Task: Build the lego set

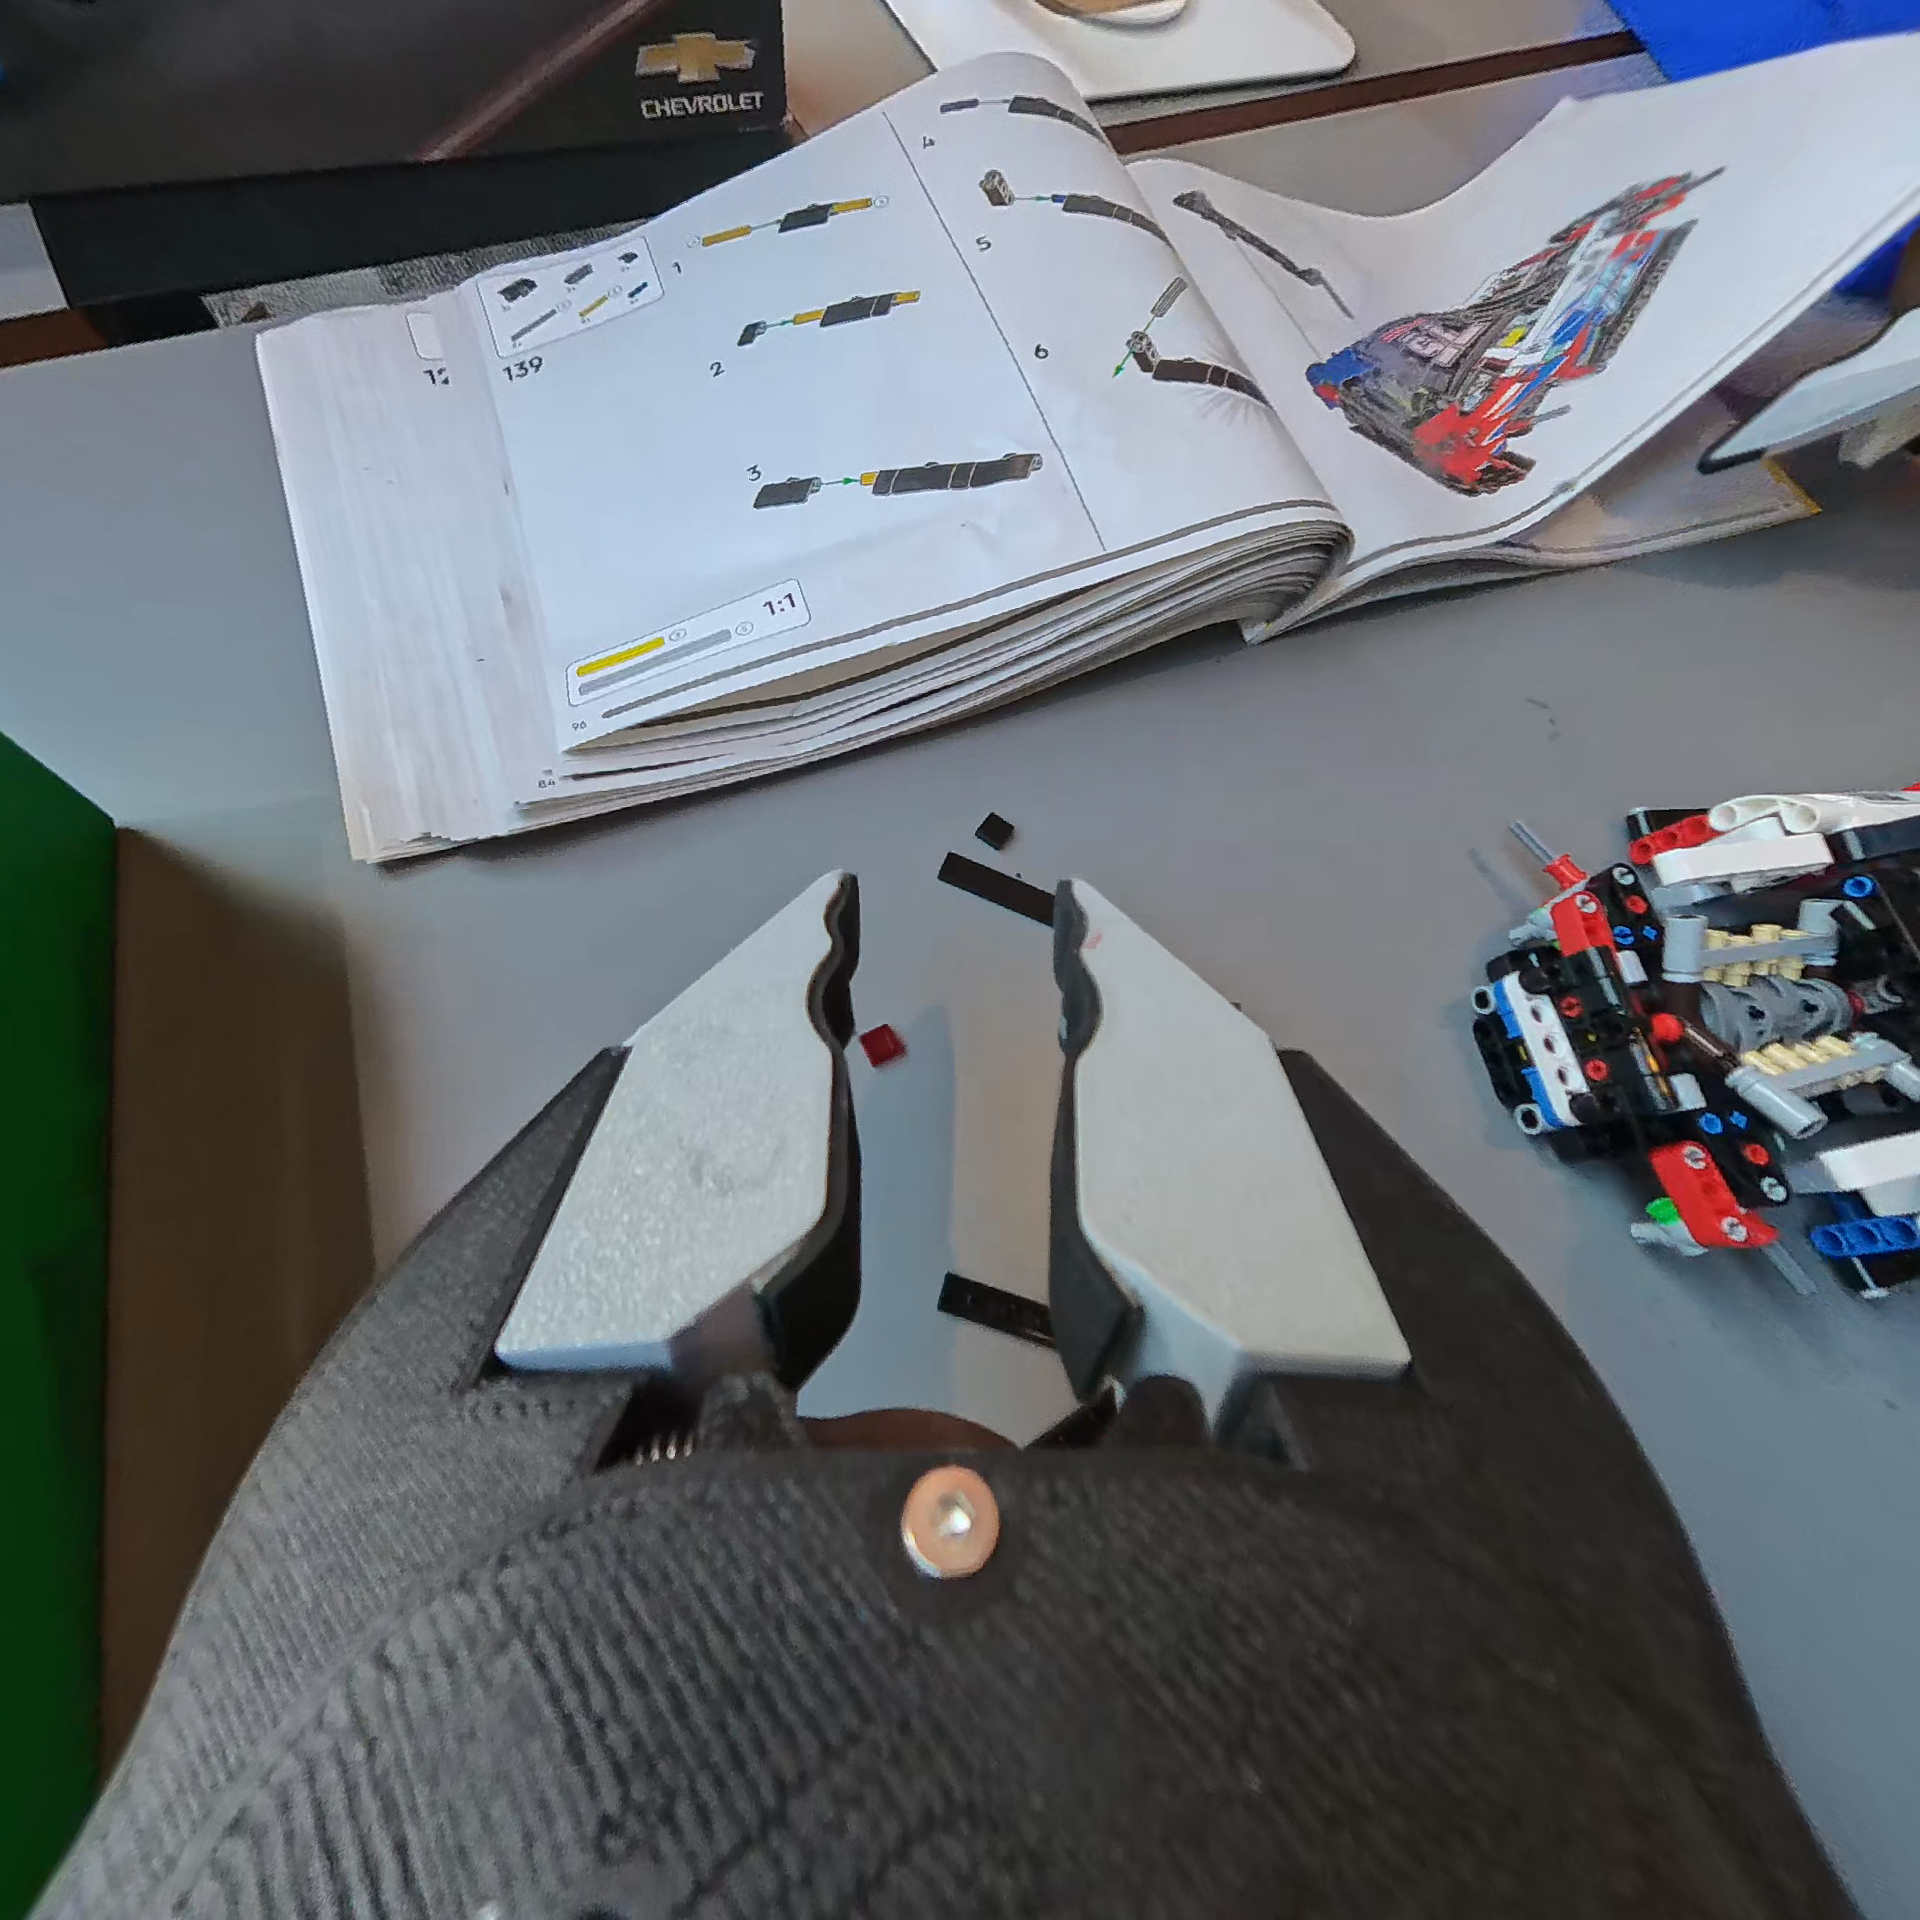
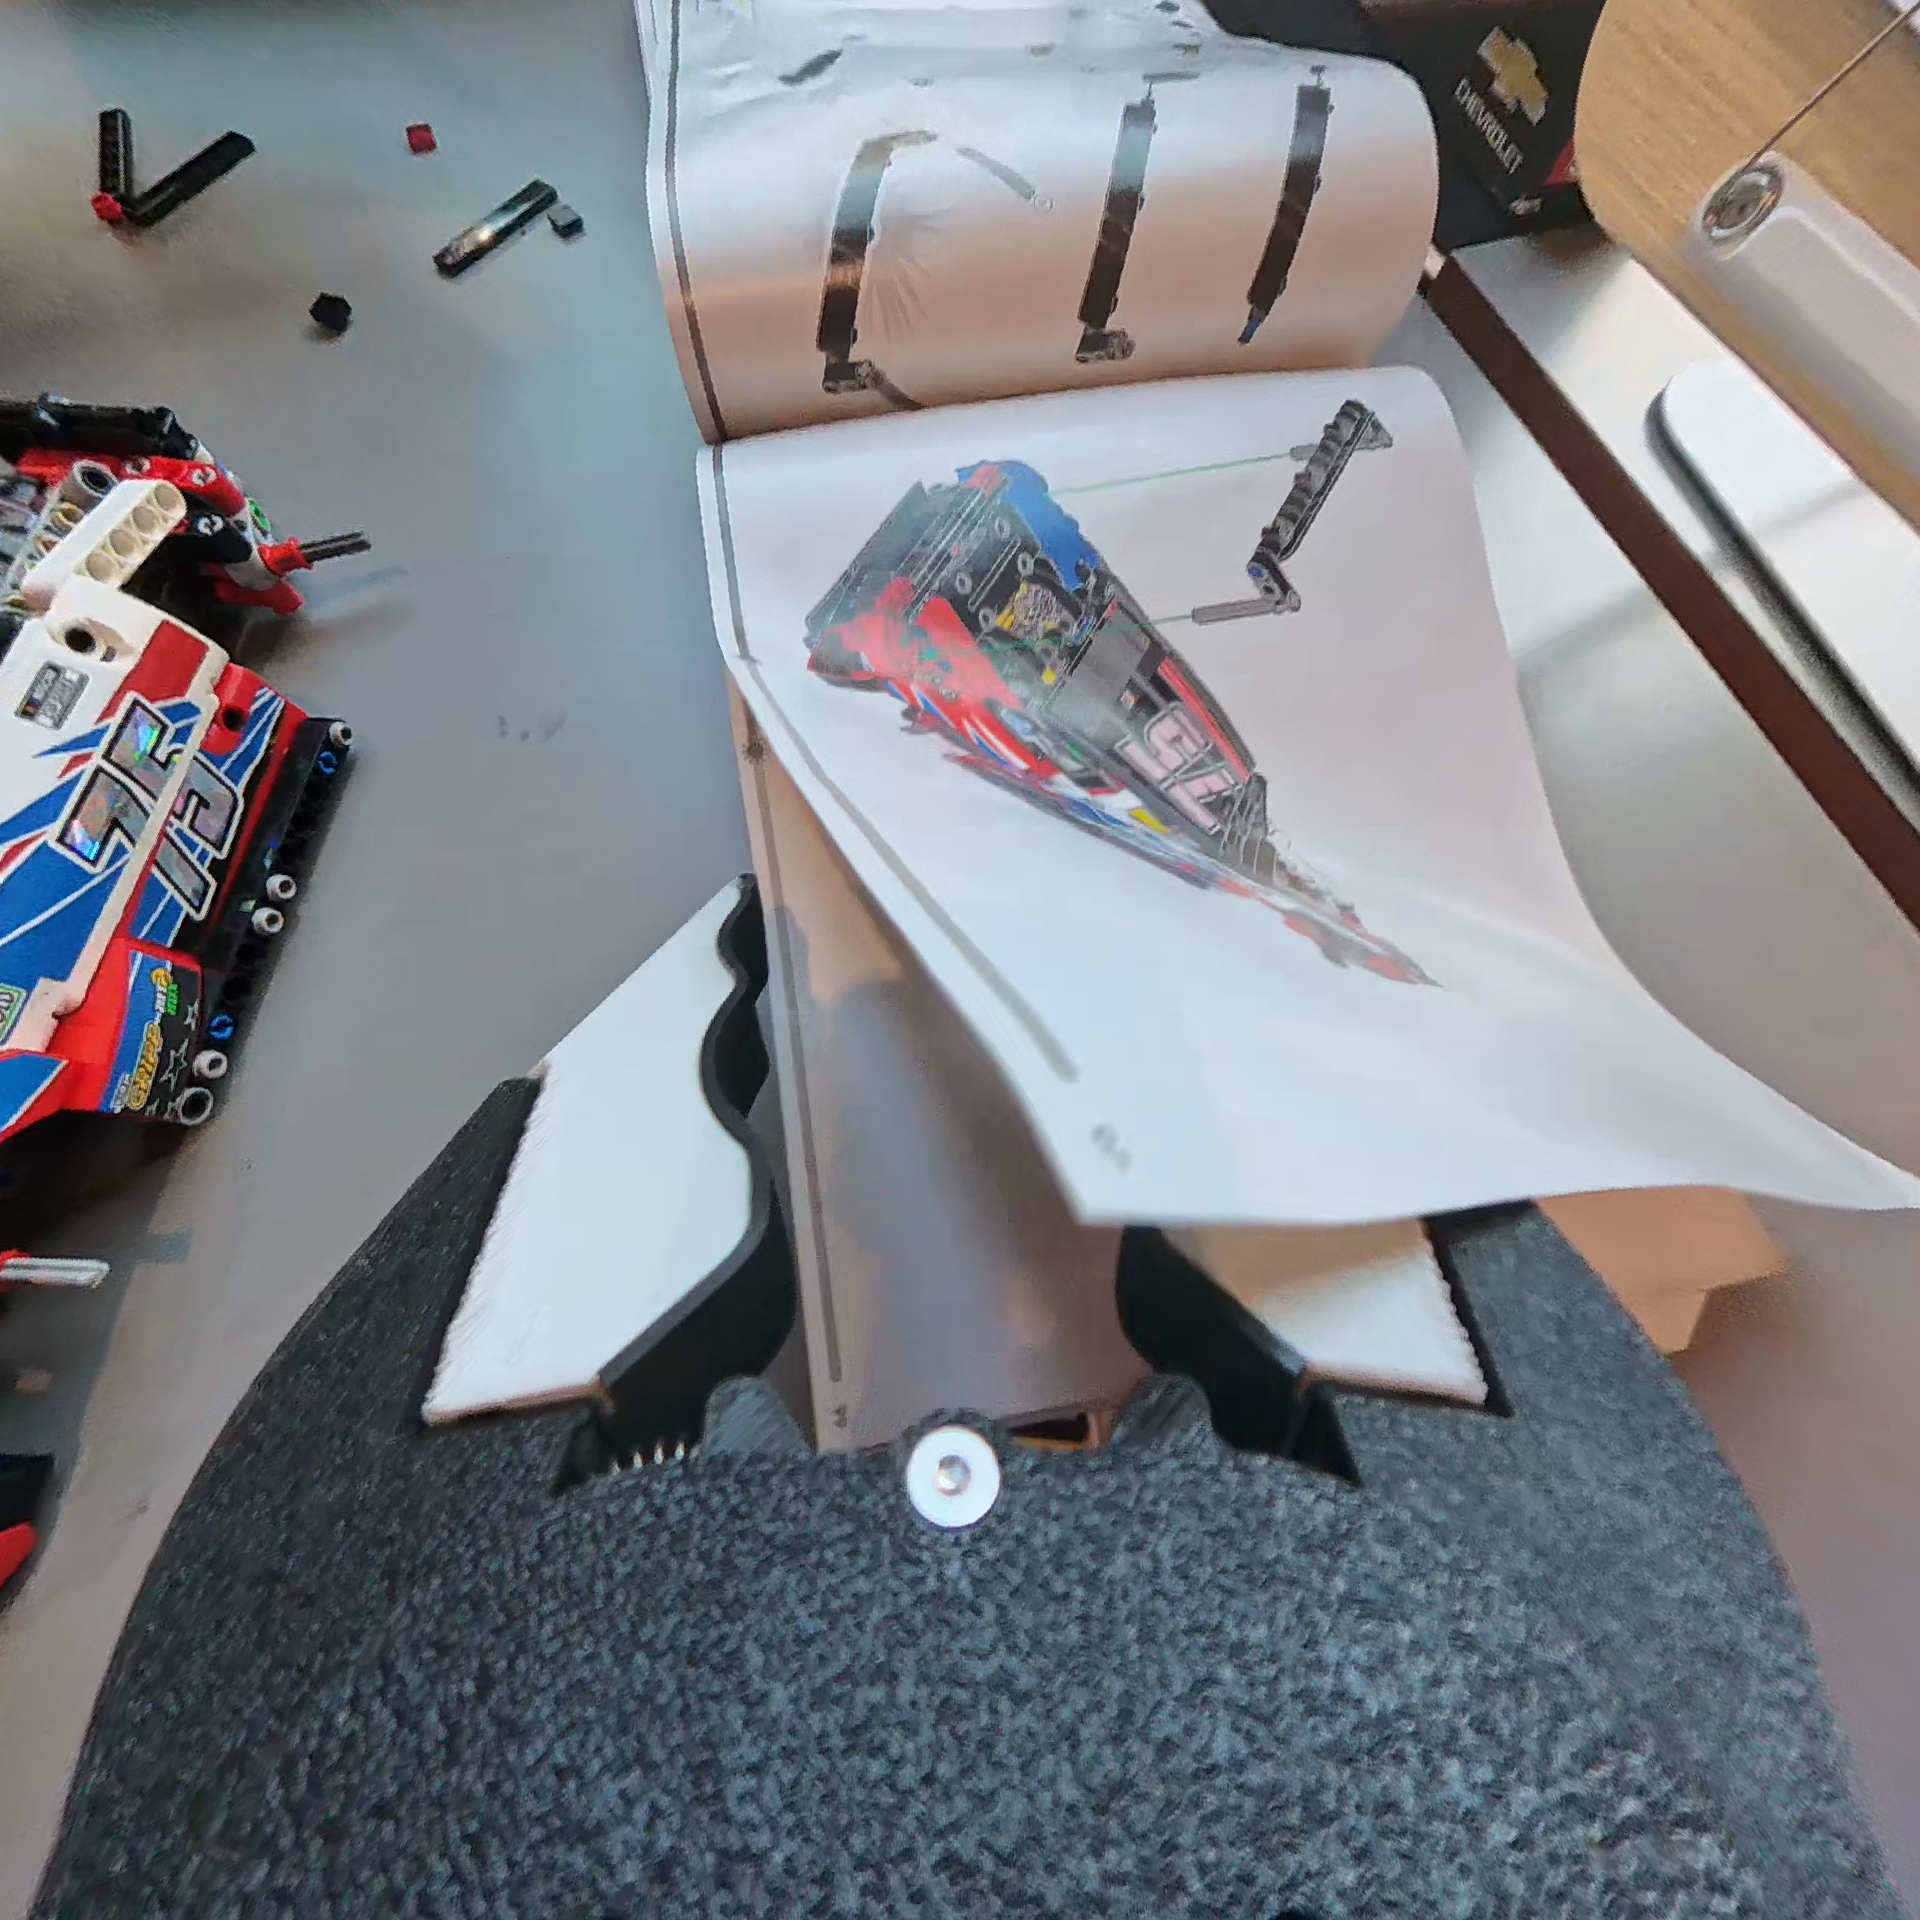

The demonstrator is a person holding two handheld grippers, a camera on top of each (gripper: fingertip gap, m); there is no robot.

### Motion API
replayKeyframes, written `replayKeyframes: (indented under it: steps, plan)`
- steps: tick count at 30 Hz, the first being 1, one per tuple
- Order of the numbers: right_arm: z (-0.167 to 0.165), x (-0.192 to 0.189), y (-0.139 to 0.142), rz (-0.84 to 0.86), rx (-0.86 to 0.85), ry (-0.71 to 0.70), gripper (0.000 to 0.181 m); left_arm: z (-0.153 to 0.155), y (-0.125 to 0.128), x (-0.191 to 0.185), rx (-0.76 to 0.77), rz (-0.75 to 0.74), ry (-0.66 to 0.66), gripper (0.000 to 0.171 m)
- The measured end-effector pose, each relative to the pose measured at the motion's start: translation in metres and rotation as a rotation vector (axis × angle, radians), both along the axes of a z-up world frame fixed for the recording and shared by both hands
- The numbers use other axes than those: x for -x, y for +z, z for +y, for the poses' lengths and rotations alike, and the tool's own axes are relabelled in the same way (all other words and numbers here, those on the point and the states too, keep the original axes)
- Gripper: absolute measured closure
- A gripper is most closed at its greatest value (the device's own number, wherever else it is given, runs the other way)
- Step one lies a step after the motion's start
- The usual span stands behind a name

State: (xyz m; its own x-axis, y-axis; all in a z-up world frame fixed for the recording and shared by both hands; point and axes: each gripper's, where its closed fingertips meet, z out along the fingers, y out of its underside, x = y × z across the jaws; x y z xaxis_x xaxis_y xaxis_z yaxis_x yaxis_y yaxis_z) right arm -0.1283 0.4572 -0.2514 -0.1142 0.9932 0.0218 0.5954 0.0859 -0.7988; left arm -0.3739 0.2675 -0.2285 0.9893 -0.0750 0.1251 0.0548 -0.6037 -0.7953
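Note:
My left gripper point(image 1: 956, 914) is open and empty, low over the grey table point(image 1: 1351, 779). A small red piece point(image 1: 881, 1044) and two black beams point(image 1: 992, 883) point(image 1: 992, 1307) lie between its fingers; a small black piece point(image 1: 994, 828) lies just beyond. The half-built red, white and blue car point(image 1: 1714, 1039) is to its right. My right gripper point(image 2: 966, 925) is open at the instruction booklet point(image 2: 1039, 260). A lifted page point(image 2: 1195, 883) drapes over its right finger and hides the tip. The car point(image 2: 135, 779) is to its left.
The open booklet point(image 1: 779, 468) lies beyond the left gripper, with a black box point(image 1: 416, 104) behind it. A green surface point(image 1: 42, 1143) and brown cardboard point(image 1: 208, 1143) are on the left. Loose black and red pieces point(image 2: 156, 177) point(image 2: 494, 229) lie far left. A white stand point(image 2: 1818, 520) is on the right. There is about 30 centimetres between the tips of the two grippers.

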Motion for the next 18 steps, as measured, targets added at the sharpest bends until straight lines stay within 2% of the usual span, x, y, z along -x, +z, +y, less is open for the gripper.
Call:
replayKeyframes:
  steps: [5, 9, 15, 18]
  plan:
    - [-0.003, 0.024, 0.009, -0.032, 0.01, 0.046, 0.106, -0.004, -0.011, -0.003, 0.0, -0.03, -0.014, 0.138]
    - [-0.002, 0.039, 0.005, -0.093, 0.009, 0.063, 0.104, -0.009, -0.016, -0.008, -0.008, -0.049, -0.038, 0.138]
    - [0.003, 0.043, 0.0, -0.112, 0.013, 0.036, 0.104, -0.018, -0.018, -0.003, 0.002, 0.008, -0.067, 0.138]
    - [0.005, 0.04, -0.002, -0.091, 0.06, 0.008, 0.106, -0.019, -0.019, -0.003, 0.0, -0.025, -0.072, 0.139]
